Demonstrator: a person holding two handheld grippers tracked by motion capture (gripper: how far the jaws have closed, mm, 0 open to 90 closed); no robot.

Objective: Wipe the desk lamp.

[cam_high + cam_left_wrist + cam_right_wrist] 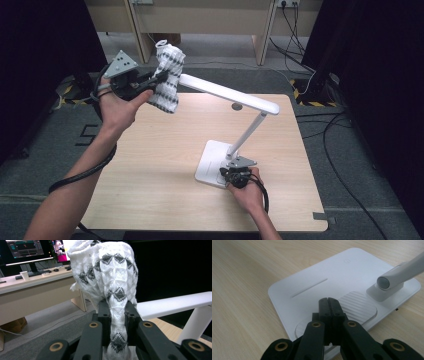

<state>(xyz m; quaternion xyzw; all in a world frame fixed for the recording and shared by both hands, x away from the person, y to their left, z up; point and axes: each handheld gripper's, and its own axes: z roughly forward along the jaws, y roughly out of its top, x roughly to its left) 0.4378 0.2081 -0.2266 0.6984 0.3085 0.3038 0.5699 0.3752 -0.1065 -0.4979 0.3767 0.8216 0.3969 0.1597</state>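
up high, the left claw (161,77) pinches a patterned cloth (167,80) while the right claw (231,175), closed, presses the lamp base (210,160).

A lab or recording room in an office setting is shown. Beyond the left fingers (100,312), a long desk (30,287) is seen carrying lit monitors (25,250), a keyboard and a paper cup (24,275). The small wooden desk (165,165) under the fingers is flanked by black curtains (45,45). Cables (345,150) are trailed over grey carpet (45,145), where hazard tape (307,102) is stuck.
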